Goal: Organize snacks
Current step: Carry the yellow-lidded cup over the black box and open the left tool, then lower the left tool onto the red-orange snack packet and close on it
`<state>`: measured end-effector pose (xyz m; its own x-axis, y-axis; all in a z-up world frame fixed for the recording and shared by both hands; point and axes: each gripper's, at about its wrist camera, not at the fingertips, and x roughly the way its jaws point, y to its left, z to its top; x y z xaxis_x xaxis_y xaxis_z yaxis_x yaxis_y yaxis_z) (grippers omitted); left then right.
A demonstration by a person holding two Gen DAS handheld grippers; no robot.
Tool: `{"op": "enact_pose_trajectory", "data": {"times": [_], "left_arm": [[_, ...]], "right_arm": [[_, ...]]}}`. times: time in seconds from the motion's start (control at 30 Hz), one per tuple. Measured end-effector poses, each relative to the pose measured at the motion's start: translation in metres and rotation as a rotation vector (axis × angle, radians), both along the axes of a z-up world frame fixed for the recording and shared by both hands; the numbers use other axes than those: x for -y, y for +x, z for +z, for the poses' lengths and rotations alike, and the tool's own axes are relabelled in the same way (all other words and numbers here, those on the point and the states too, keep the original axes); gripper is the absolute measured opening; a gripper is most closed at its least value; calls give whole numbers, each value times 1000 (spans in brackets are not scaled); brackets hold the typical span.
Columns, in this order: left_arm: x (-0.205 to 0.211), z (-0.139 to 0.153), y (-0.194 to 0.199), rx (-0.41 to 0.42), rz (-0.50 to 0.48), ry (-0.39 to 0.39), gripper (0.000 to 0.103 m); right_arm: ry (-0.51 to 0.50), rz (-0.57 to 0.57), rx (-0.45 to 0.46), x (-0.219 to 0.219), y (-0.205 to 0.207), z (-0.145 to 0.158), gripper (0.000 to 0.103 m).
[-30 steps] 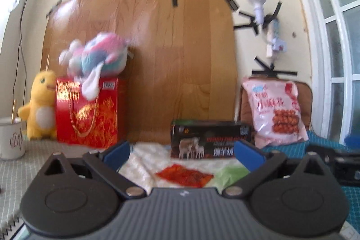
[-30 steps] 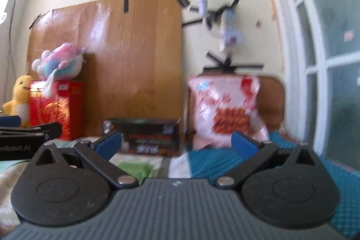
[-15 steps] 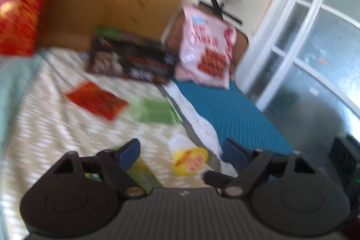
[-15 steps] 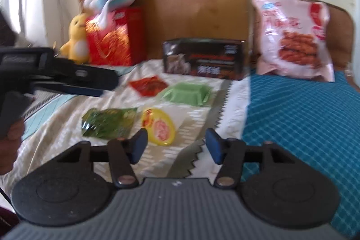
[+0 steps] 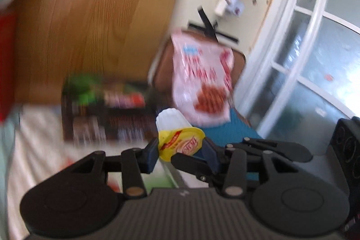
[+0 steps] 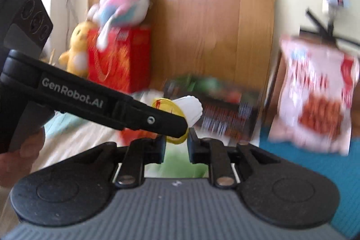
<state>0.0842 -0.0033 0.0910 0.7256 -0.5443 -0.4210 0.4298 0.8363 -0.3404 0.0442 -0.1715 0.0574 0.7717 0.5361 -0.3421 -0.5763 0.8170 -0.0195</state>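
Blur smears our dark snack box (image 5: 105,114); both closing grippers, left (image 5: 180,153) and right (image 6: 176,144), probably pinch the yellow-lidded white jelly cup (image 5: 177,137) above the pale bedspread (image 5: 38,138).

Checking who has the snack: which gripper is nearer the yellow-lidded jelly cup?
Left. The jelly cup sits gripped between the left gripper's closing fingers. The right gripper reaches in beside it, its fingers closing around just the lid's rim; contact there is unclear.

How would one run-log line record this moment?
left gripper: closing on jelly cup | right gripper: closing, lid edge between jaws | phase: two-handed grasp
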Motion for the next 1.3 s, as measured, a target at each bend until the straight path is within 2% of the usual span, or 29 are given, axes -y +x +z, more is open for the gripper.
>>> {"op": "enact_pose_trajectory", "data": {"times": [0.1, 0.23, 0.37, 0.4, 0.43, 0.53, 0.63, 0.7, 0.77, 0.83, 0.93, 1.0, 1.07, 1.17, 1.3], "left_arm": [[3, 5, 51, -4, 29, -2, 43], [13, -8, 107, -47, 46, 1, 44], [29, -22, 137, -56, 60, 42, 48], [28, -22, 137, -55, 79, 54, 48], [24, -20, 135, -52, 88, 46, 48], [2, -9, 116, -27, 89, 11, 51], [-31, -4, 85, -31, 148, 1, 56], [-54, -10, 64, -73, 182, -20, 56], [-67, -20, 50, -114, 217, -1, 58], [-78, -32, 36, -148, 265, 29, 62], [-94, -48, 26, -205, 311, 7, 70], [-103, -55, 26, -226, 329, -12, 70], [-105, -62, 33, -254, 330, -33, 69], [-100, -78, 43, -332, 279, -79, 60], [-90, -82, 34, -289, 287, -46, 59]], "right_arm": [[14, -28, 32, -9, 43, 9, 25], [-9, -88, 24, -17, 96, 1, 26], [-37, -187, -5, -15, 134, -15, 33], [-54, -230, 12, -15, 139, -17, 42], [-58, -258, 19, -12, 140, -19, 45], [22, -255, 8, 8, 126, -17, 45], [94, -206, -45, 22, 98, -18, 45], [156, -143, -123, 27, 84, -23, 45], [206, -66, -236, 24, 75, -32, 45], [268, 7, -346, 18, 68, -41, 45], [375, 138, -499, 4, 50, -52, 46], [380, 198, -599, -11, 45, -60, 47], [340, 159, -652, -20, 44, -70, 46], [395, 84, -666, -16, 47, -71, 47], [433, -76, -602, -7, 58, -73, 47]]}}
